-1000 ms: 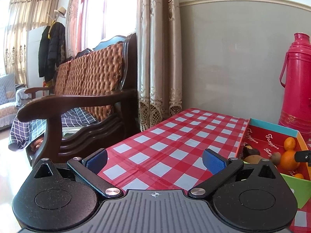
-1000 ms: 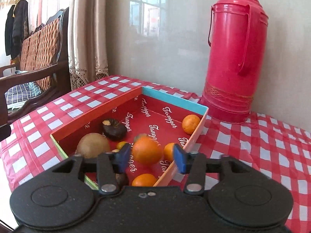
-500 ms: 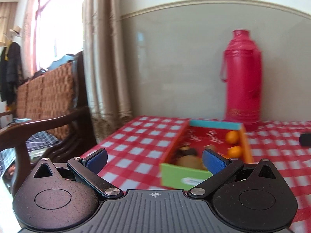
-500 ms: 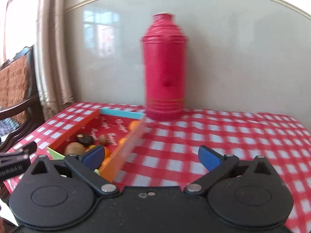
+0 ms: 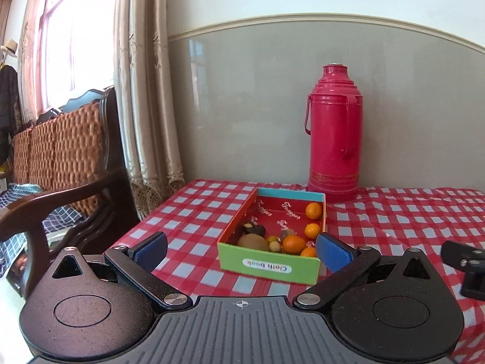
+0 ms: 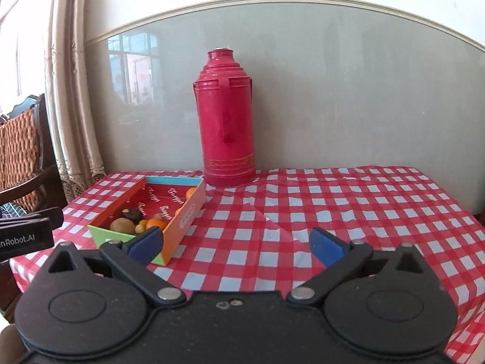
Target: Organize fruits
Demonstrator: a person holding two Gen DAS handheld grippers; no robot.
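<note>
A shallow colourful box with a green front wall stands on the red-checked table. It holds several fruits: oranges, a brown kiwi and a dark fruit. The box also shows in the right wrist view, at the left. My left gripper is open and empty, held back from the box's near end. My right gripper is open and empty, above the cloth to the right of the box.
A tall red thermos stands behind the box against the grey wall; it also shows in the right wrist view. A wooden armchair and curtains stand to the left of the table. The checked tablecloth stretches to the right.
Both grippers have pulled back from the box and swung to face the wall. My right gripper has opened wide from around an orange in the box; the orange stays in the box.
</note>
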